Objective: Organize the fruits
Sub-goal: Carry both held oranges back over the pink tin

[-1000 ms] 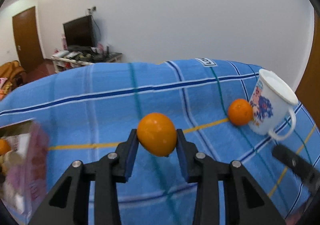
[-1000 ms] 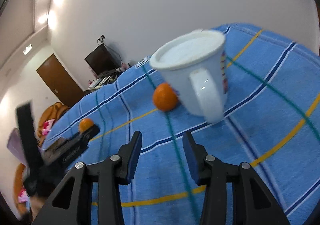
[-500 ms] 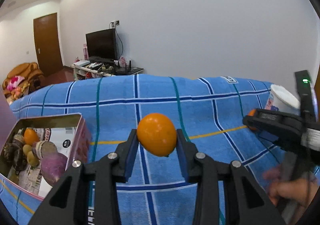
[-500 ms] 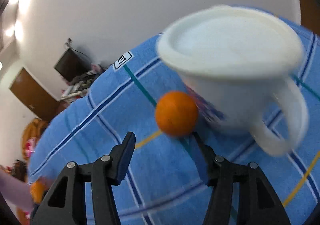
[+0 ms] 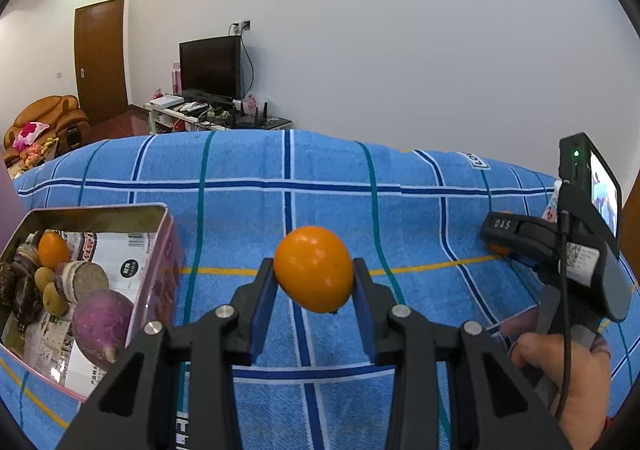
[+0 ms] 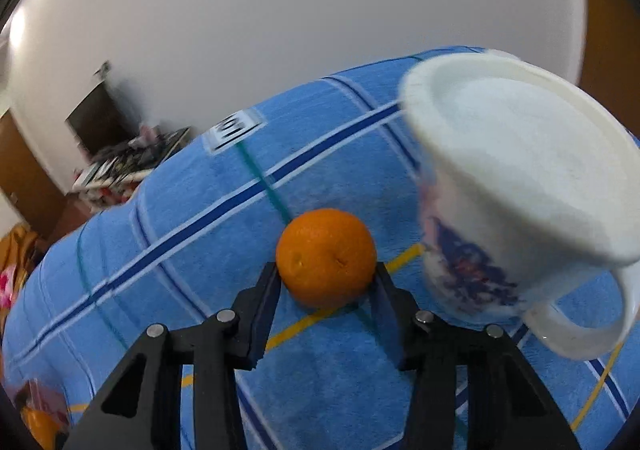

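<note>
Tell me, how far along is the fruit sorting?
Partly done. The tin already holds one orange among other produce. The left claw grips a second orange in the air, not yet over the tin. The right claw brackets a third orange on the cloth by the mug; its grip looks unfinished. Both remain to be boxed.

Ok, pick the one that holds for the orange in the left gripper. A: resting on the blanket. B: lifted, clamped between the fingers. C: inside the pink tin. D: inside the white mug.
B: the orange sits clamped in the left gripper, lifted above the blanket.
</note>
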The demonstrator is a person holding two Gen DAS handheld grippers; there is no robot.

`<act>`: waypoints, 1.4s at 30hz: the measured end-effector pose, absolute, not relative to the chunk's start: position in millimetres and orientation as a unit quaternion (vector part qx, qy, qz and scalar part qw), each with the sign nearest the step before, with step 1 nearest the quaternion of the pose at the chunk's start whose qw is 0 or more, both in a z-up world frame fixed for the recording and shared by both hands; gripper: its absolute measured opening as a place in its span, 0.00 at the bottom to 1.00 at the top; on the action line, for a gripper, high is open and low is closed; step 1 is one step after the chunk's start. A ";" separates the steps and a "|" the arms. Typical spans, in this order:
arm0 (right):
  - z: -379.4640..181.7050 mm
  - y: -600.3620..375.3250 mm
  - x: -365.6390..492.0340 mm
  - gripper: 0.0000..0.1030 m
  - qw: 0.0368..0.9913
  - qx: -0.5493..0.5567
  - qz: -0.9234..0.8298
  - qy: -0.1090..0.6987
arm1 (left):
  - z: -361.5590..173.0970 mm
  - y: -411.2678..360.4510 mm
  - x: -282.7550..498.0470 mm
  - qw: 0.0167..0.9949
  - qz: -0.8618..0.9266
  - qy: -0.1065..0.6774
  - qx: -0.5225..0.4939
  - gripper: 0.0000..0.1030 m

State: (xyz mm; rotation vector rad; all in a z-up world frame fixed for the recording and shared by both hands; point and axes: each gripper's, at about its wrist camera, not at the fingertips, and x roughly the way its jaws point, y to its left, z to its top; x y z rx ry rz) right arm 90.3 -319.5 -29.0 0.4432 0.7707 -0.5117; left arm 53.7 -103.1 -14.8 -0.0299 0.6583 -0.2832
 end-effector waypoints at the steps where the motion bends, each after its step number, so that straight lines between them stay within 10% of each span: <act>1: -27.5 -315.3 89.9 0.45 0.877 0.205 -0.231 0.369 | -14.4 -103.6 53.5 0.937 -0.138 0.321 -0.014 0.38; 42: 7.1 -211.9 -88.0 0.46 0.967 0.037 -0.136 0.213 | -0.6 -68.1 -25.2 0.961 -0.116 0.249 0.009 0.38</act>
